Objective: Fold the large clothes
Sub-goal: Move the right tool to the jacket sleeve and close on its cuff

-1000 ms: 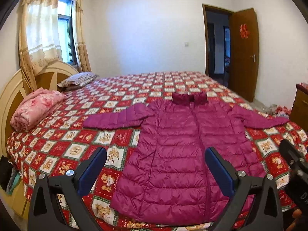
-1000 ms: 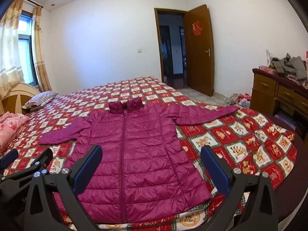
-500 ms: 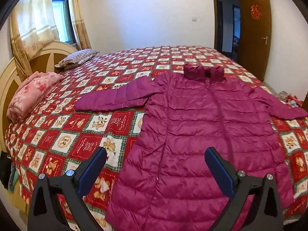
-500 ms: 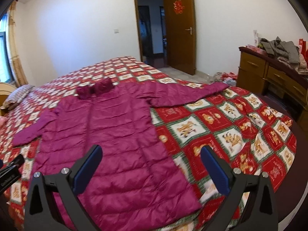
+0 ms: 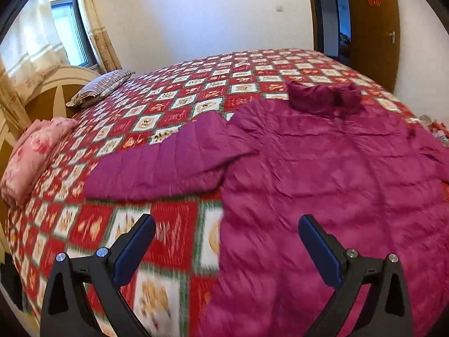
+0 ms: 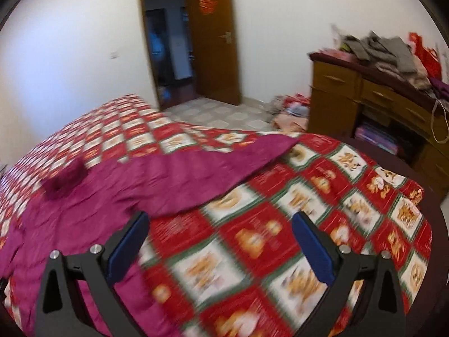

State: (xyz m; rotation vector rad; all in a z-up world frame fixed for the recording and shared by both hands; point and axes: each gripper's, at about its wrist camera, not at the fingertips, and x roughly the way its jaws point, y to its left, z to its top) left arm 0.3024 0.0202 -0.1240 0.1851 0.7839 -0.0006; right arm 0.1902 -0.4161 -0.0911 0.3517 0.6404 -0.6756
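Both claws have swung apart and lower: the left claw (image 5: 226, 241) gapes ahead of the jacket's (image 5: 322, 168) left sleeve (image 5: 168, 165), the right claw (image 6: 220, 238) empty before the right sleeve (image 6: 213, 165). Sleeve folds seem next.

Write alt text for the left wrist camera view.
An open left gripper hovers above a magenta puffer coat spread flat on a red patterned bedspread, one sleeve stretched toward pillows at the headboard.
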